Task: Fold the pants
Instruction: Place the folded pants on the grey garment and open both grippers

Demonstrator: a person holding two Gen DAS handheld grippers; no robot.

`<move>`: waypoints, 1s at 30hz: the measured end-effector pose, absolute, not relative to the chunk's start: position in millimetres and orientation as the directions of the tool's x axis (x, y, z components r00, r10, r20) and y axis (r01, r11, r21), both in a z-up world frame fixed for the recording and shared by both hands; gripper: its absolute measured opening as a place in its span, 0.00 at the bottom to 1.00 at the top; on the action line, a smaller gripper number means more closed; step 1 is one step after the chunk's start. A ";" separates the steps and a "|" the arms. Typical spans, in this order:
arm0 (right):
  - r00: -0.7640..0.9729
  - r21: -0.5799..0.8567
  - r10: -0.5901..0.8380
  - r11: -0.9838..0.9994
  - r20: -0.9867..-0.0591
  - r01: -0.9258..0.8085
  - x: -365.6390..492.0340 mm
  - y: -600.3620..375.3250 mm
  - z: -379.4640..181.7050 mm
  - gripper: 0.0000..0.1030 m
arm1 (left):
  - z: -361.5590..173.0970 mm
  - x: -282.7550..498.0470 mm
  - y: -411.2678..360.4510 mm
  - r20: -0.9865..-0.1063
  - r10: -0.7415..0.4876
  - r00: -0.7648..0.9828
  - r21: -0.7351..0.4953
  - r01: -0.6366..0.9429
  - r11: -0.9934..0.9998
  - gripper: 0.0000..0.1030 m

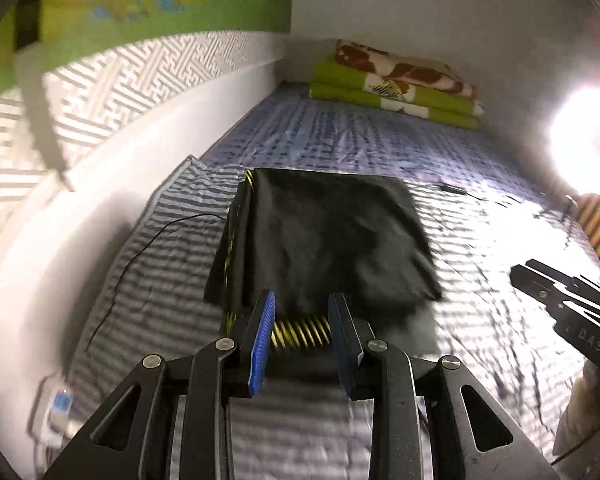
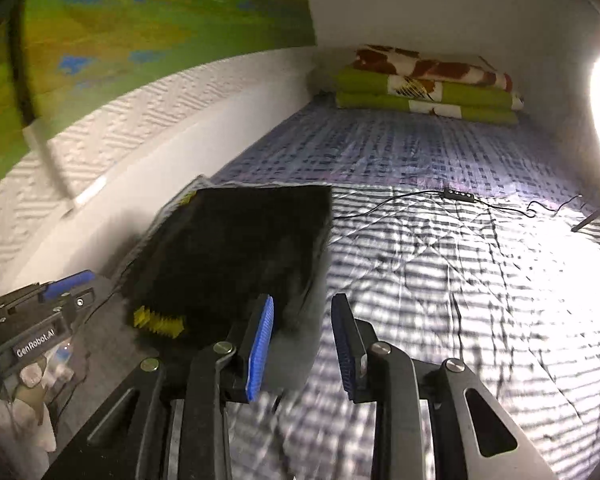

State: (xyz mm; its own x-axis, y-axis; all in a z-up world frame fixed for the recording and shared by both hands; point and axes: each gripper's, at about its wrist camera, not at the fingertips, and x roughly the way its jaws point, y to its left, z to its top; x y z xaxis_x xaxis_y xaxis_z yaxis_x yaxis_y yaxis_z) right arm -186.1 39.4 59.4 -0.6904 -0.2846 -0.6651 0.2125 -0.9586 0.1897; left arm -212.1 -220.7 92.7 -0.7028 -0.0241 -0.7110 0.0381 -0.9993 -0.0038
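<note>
Pants [image 1: 324, 240] folded into dark rectangle on striped bedspread [image 1: 480, 320], long axis running away toward stacked blankets [image 1: 396, 84]. Left-wrist view: left gripper [image 1: 302, 320] spread, empty, at near edge; yellow-striped waistband [image 1: 300, 332] between fingers; right gripper [image 1: 564, 300] partly cut off. Right-wrist view: right gripper [image 2: 302, 320] spread, empty, beside pants' right edge; cable controller [image 2: 458, 193] visible; blur hides fabric detail.

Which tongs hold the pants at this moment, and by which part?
Neither. The left tongs and right tongs both stand open, and the folded black pants lie free on the bed.
</note>
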 end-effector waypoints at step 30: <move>-0.763 0.100 -0.293 -0.952 -0.576 0.290 248.9 80.3 120.1 0.69 | 186.2 265.8 -122.0 -0.553 0.022 -0.833 -0.003 -0.025 -1.000 0.74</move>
State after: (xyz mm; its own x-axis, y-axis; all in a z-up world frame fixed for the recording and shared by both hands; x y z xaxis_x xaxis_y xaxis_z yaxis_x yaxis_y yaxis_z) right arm 248.9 80.3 120.1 -0.7630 -0.2928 -0.5762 0.2896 -0.9519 0.1002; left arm 265.8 -122.0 186.2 -0.8329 0.0223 -0.5530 -0.0251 -0.9997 -0.0026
